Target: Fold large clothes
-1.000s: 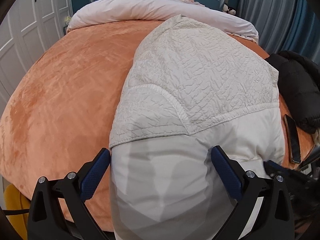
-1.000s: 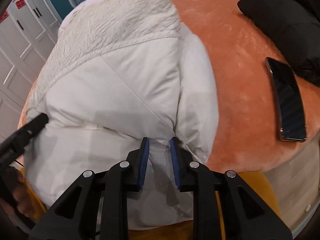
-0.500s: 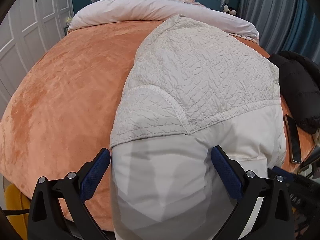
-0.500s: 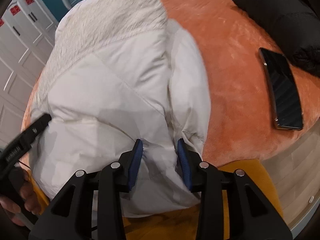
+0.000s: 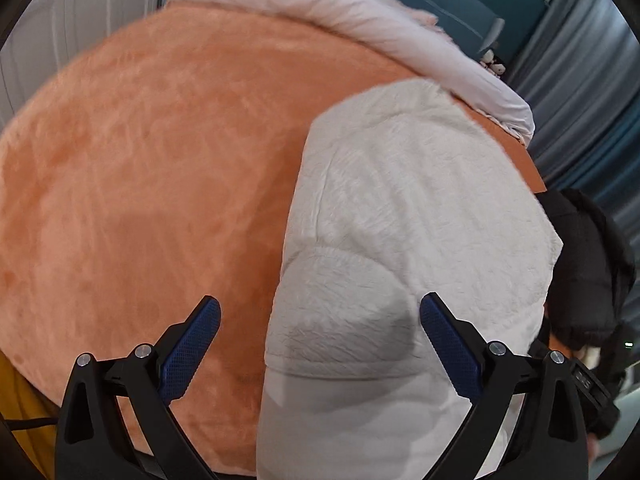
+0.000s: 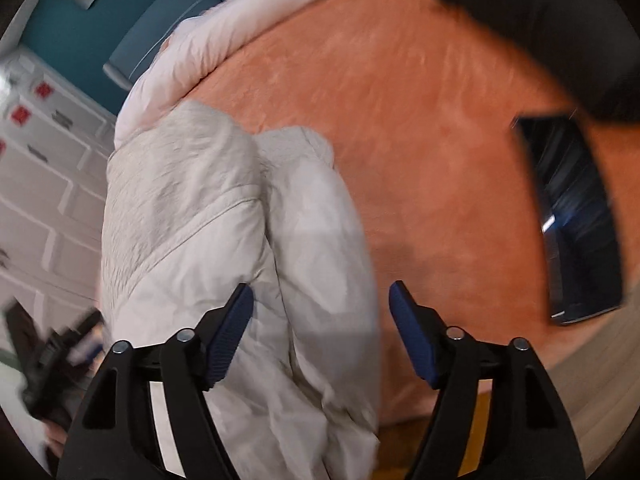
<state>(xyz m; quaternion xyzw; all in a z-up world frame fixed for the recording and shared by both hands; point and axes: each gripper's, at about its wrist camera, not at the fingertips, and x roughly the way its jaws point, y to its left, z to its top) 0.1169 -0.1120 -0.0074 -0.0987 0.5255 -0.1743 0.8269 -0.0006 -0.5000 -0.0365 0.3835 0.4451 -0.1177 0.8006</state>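
A: Big change from a second ago! The right gripper [image 6: 320, 334], which was pinching the white jacket's [image 5: 416, 248] lower edge, has let go and spread wide, and both cameras have swung.

B: And the jacket itself?

A: Lying lengthwise on the orange bed cover [image 5: 152, 184], sleeves already folded in, its near end hanging over the bed's edge. I'd call it a regrip between folds.

B: So what's next?

A: My read: take the hanging hem at both corners and carry it up toward the collar.

B: The left gripper [image 5: 320, 340]?

A: Wide open too, empty, hovering over the jacket's left side. Right one straddles the right sleeve, touching nothing I can confirm. Phone [image 6: 576, 216] and black garment [image 6: 560, 28] sit well clear.
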